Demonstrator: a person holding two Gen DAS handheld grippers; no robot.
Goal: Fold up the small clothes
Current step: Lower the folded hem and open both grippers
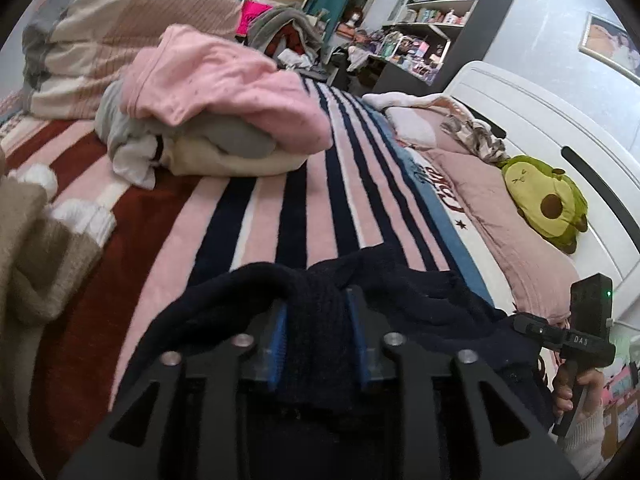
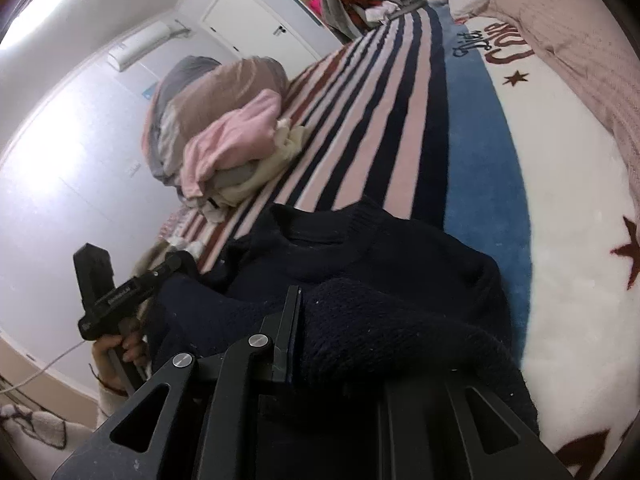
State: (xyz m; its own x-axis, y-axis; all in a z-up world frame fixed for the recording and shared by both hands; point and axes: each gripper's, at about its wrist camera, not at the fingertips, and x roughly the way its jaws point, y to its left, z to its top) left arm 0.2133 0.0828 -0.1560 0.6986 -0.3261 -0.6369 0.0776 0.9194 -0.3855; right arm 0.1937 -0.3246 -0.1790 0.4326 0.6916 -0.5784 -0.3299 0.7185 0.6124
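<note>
A dark navy knit sweater (image 1: 420, 300) lies at the near edge of the striped bed blanket (image 1: 256, 216). My left gripper (image 1: 318, 308) is shut on a bunched fold of the sweater, gripped between its blue pads (image 1: 280, 332). In the right wrist view the sweater (image 2: 320, 256) shows its neckline, and my right gripper (image 2: 340, 320) is shut on a thick fold of it; the knit drapes over and hides the right finger. Each handle shows in the other view: the right gripper's (image 1: 588, 332) and the left gripper's (image 2: 116, 296).
A pile of pink, grey and cream clothes (image 1: 216, 108) sits further up the blanket, also in the right wrist view (image 2: 236, 148). A beige knit garment (image 1: 36, 248) lies at left. A rolled duvet (image 1: 120, 28), pink pillows (image 1: 504, 216), an avocado plush (image 1: 544, 200) and cluttered shelves (image 1: 432, 20) surround the bed.
</note>
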